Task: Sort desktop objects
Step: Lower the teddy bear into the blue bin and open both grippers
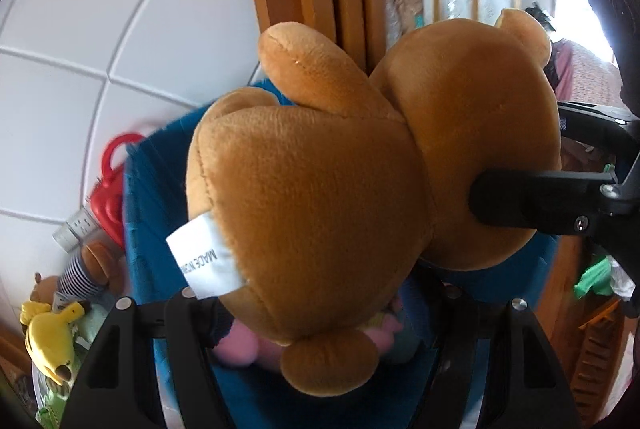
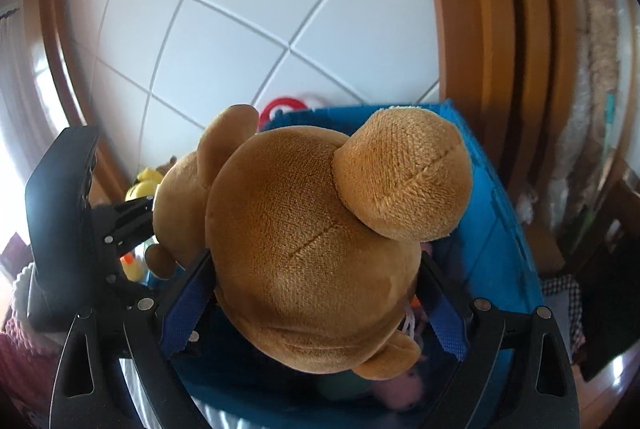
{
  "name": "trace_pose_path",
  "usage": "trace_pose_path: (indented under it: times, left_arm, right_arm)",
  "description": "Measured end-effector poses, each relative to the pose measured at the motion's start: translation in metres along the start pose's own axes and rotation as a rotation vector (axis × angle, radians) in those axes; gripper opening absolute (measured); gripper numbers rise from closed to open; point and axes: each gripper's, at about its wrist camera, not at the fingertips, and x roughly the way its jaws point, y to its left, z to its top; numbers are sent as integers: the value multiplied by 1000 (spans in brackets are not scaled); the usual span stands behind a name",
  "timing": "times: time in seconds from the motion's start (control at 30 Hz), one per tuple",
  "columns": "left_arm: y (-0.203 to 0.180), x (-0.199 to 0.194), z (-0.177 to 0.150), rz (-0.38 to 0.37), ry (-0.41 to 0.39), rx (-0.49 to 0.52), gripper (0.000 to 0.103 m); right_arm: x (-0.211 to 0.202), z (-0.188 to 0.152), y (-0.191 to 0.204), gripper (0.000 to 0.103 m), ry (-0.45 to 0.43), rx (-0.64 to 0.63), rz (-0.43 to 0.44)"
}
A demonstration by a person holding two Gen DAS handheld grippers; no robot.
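Both grippers clamp the brown teddy bear (image 2: 320, 261): the right gripper (image 2: 316, 305) pinches its head, the left gripper (image 1: 320, 313) its rump, long axis running between them. The blue bin (image 2: 492, 213) sits directly beneath, toward twelve o'clock

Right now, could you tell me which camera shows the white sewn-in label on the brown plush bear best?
The left wrist view: the white label faces the camera on the brown plush bear, with some print legible. The right wrist view shows only the bear's head between the right gripper's fingers; no label is visible there.
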Motion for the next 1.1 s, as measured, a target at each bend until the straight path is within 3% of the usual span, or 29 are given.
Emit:
trace_pose_path:
  times: [0.23, 0.5, 0.67, 0.8, 0.97, 1.1]
  left_arm:
    - [14, 58, 32, 41, 124, -64, 68]
    - [66, 122, 69, 108, 214, -149, 68]
    - [98, 170, 51, 137, 316, -240, 68]
    - [111, 203, 31, 123, 409, -291, 68]
    - [103, 229, 13, 148, 497, -249, 68]
    - [99, 231, 8, 148, 504, -234, 68]
  right_arm:
    - [64, 32, -55, 95, 134, -14, 100]
    - [134, 69, -68, 95, 190, -21, 121]
    - [198, 83, -72, 95, 280, -9, 134]
    - [238, 69, -76, 95, 360, 11, 153]
    - [273, 43, -92, 96, 466, 86, 178]
    - [273, 40, -96, 96, 467, 86, 156]
